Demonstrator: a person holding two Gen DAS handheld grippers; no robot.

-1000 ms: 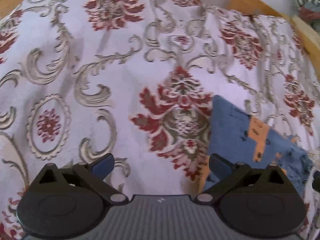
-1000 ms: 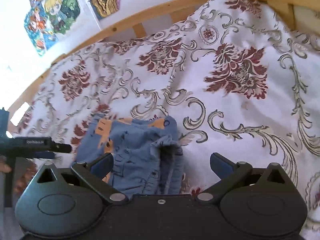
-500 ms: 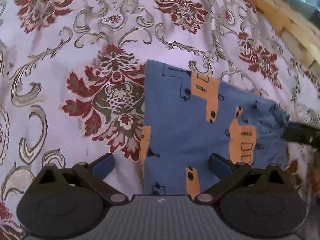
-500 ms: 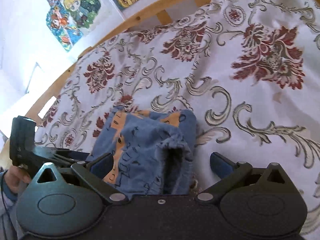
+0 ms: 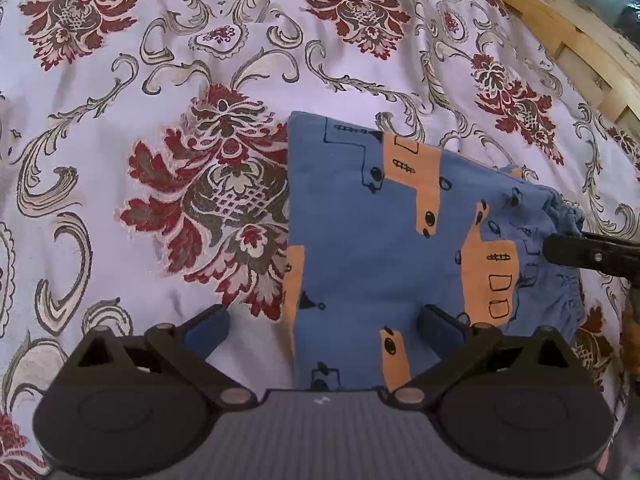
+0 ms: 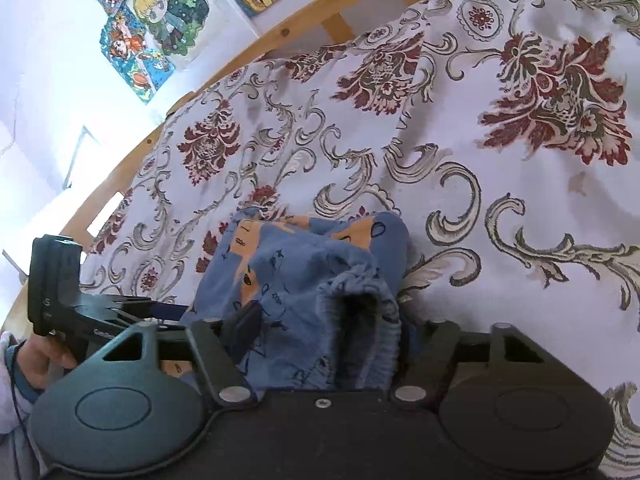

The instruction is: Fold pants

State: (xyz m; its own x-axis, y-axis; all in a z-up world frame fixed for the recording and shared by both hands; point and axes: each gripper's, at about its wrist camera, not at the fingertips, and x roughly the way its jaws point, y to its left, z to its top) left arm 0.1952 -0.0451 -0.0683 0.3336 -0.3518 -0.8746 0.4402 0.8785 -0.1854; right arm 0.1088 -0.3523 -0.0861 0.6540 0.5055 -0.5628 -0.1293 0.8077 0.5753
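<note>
Blue pants (image 5: 372,256) with orange patches lie folded into a rectangle on the patterned bedspread (image 5: 120,80). My left gripper (image 5: 324,326) is open low over their near left edge, one finger above the cloth and the other above the bedspread. In the right wrist view the gathered waistband (image 6: 352,308) bulges up between the fingers of my right gripper (image 6: 334,326). Its jaws are narrowed and stand on either side of that bunch without pinching it flat. One finger of the right gripper (image 5: 580,254) shows at the waistband end in the left wrist view.
A wooden bed frame (image 5: 560,32) borders the far right of the bedspread, and its rail (image 6: 304,24) runs under a white wall with colourful posters (image 6: 156,12). A person's hand (image 6: 38,354) holds the left gripper at the lower left.
The left view has swung from bare bedspread onto the pants. My right gripper has moved in to the waistband and its fingers have drawn closer together.
</note>
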